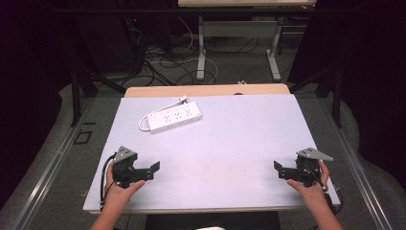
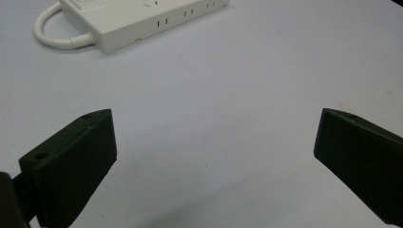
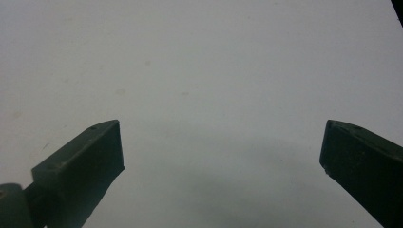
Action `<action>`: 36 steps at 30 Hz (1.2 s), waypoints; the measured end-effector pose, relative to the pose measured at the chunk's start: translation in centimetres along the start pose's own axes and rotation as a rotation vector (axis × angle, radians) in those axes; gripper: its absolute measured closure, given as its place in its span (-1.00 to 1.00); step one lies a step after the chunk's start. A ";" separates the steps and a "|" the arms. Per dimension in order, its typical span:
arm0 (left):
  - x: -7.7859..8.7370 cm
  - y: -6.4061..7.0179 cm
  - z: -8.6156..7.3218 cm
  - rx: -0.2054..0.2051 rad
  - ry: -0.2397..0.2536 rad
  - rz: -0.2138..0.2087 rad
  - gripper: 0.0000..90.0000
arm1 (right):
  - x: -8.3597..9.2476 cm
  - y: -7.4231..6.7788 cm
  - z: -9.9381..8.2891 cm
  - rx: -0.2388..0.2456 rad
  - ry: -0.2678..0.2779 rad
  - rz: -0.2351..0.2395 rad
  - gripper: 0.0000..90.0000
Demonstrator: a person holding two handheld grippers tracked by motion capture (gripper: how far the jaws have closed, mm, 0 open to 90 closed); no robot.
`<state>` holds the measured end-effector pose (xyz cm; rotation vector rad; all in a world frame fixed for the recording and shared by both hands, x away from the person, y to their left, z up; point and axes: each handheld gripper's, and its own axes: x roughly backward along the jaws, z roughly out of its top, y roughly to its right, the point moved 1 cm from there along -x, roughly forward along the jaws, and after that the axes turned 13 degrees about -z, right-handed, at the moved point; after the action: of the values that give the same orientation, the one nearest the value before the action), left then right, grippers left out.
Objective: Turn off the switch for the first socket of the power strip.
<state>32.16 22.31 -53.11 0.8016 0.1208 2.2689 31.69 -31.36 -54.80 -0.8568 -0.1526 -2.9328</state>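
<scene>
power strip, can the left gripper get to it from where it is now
Probably yes. The left gripper has its jaws wide open, and only bare table lies between it and the power strip, which sits farther back, slightly to its right.

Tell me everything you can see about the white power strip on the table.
The power strip is a flat, oblong white block, plastic by its look, with rows of socket slots on top. It lies flat and slightly askew on the far left part of the pale table. A thick white cable leaves its left end and curves round behind it to a small white plug lying beside its far edge. Nothing is plugged in. Both tools are well clear of it.
</scene>
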 end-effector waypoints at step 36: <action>-1.5 0.3 4.4 0.041 -0.012 0.021 -0.91 | -0.1 0.1 0.0 -0.035 -0.003 -0.010 -0.94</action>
<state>35.39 20.51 -50.27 0.8417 0.1542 2.2879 31.79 -31.45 -54.89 -0.8673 -0.1067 -2.9518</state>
